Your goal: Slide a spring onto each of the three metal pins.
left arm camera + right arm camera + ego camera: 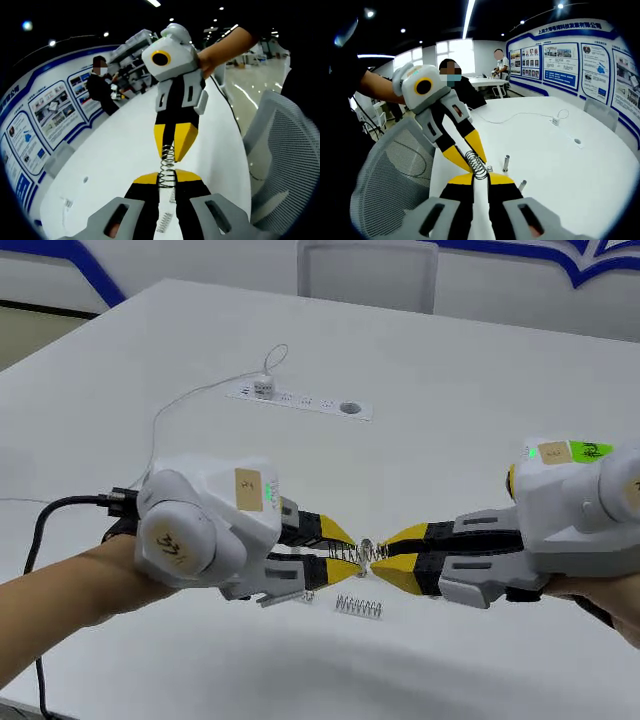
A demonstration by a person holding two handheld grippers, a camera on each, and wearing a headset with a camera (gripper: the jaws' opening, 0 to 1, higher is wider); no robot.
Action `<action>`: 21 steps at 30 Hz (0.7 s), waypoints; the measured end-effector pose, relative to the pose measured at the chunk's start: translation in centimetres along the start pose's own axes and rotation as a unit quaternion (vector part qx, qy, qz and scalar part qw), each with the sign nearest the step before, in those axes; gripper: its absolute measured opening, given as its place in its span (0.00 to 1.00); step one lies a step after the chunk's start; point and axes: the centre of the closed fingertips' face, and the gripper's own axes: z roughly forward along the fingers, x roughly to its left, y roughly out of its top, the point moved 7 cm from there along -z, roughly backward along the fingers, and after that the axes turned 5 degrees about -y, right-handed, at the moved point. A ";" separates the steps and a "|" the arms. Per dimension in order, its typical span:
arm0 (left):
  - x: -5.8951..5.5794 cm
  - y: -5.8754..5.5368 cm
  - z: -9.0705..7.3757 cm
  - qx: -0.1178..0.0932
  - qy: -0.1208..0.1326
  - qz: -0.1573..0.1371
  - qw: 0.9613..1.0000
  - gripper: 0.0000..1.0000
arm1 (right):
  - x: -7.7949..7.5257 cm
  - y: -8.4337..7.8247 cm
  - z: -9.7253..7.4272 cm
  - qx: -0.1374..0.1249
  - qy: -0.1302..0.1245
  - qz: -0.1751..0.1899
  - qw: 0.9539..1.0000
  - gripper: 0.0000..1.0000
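A coil spring (348, 555) is stretched in the air between my two grippers. My left gripper (167, 179) is shut on one end of the spring (167, 162). My right gripper (480, 179) is shut on the other end of the spring (476, 165). In the head view the left gripper (335, 552) and right gripper (388, 557) meet tip to tip above the white table (420, 390). A metal pin (506, 163) stands upright just beyond the tips, and a second pin (522, 186) stands nearer. A loose spring (358, 607) lies on the table below.
A white power strip (300, 399) with a plugged-in cable lies at the table's middle. A mesh chair (285, 160) stands beside the table. People stand and sit in the background, away from the work.
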 end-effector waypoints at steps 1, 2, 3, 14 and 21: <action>0.0 0.0 0.0 0.000 -0.001 0.000 1.000 0.10 | 0.1 0.1 -0.1 -0.004 0.002 0.003 1.000 0.10; 0.0 0.0 0.1 -0.001 -0.002 -0.001 1.000 0.10 | 0.2 0.1 -0.1 -0.007 0.005 0.006 1.000 0.10; 0.0 0.0 0.1 -0.001 -0.003 -0.001 1.000 0.10 | 0.2 0.2 -0.2 -0.008 0.006 0.009 1.000 0.10; 0.0 0.0 0.3 -0.009 0.004 -0.019 1.000 0.10 | 0.6 0.9 -0.4 -0.040 0.014 0.052 0.998 0.10; 0.2 -0.1 0.4 -0.012 0.011 -0.037 0.999 0.10 | 0.6 1.3 -0.1 -0.053 0.006 0.060 0.997 0.11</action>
